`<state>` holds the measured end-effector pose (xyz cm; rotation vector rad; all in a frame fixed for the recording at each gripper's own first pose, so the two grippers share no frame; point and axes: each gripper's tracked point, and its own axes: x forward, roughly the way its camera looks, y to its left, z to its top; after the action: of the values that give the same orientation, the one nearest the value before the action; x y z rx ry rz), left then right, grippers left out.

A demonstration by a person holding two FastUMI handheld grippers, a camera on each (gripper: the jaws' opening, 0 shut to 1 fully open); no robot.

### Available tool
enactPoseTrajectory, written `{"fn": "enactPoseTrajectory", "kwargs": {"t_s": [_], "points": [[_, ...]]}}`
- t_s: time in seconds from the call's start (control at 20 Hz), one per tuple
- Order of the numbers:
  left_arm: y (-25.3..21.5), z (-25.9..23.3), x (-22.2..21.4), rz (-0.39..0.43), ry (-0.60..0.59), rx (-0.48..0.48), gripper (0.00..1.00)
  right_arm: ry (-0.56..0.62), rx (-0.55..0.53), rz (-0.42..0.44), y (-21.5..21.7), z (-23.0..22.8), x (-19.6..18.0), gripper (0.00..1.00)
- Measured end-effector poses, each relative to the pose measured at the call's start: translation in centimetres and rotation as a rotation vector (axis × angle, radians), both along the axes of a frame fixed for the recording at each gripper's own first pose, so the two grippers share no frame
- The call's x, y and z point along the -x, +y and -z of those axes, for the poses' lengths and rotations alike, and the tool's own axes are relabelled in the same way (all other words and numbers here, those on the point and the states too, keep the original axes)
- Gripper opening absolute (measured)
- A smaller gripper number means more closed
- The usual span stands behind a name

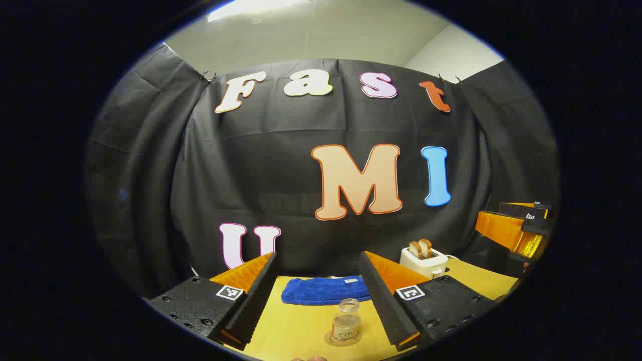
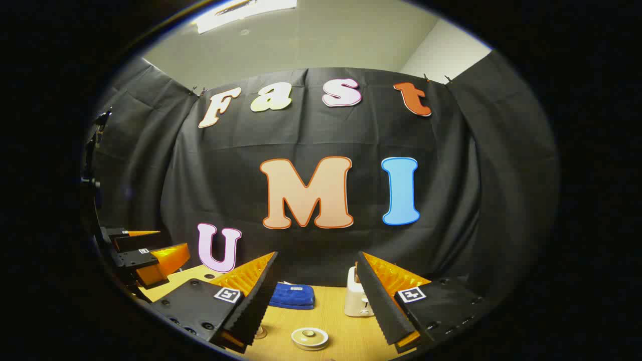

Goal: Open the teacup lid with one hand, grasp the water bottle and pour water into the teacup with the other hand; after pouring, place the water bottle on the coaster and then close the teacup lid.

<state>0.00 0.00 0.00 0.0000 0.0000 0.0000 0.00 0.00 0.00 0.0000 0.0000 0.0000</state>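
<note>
In the left gripper view a small clear water bottle (image 1: 346, 321) stands upright on a round tan coaster (image 1: 333, 341), low between my left gripper's (image 1: 319, 253) open fingers and apart from both. In the right gripper view the white teacup (image 2: 310, 339) with its round knobbed lid on sits on the wooden table, below the gap of my open right gripper (image 2: 317, 253). Nothing is held by either gripper. The right gripper (image 1: 521, 225) shows at the far right of the left gripper view. The left gripper (image 2: 143, 253) shows at the far left of the right gripper view.
A folded blue towel (image 1: 325, 290) (image 2: 292, 296) lies at the back of the wooden table (image 1: 296, 326). A white toaster (image 1: 424, 260) (image 2: 357, 300) with two bread slices stands right of it. The black cloth wall closes off the back.
</note>
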Motion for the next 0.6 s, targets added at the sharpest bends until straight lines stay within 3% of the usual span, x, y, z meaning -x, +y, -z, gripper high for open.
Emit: {"fn": "enactPoseTrajectory", "kwargs": {"t_s": [0.6], "points": [[0.9, 0.0, 0.6, 0.001, 0.006, -0.003, 0.95, 0.064, 0.0, 0.002, 0.4, 1.8, -0.5, 0.95]]}}
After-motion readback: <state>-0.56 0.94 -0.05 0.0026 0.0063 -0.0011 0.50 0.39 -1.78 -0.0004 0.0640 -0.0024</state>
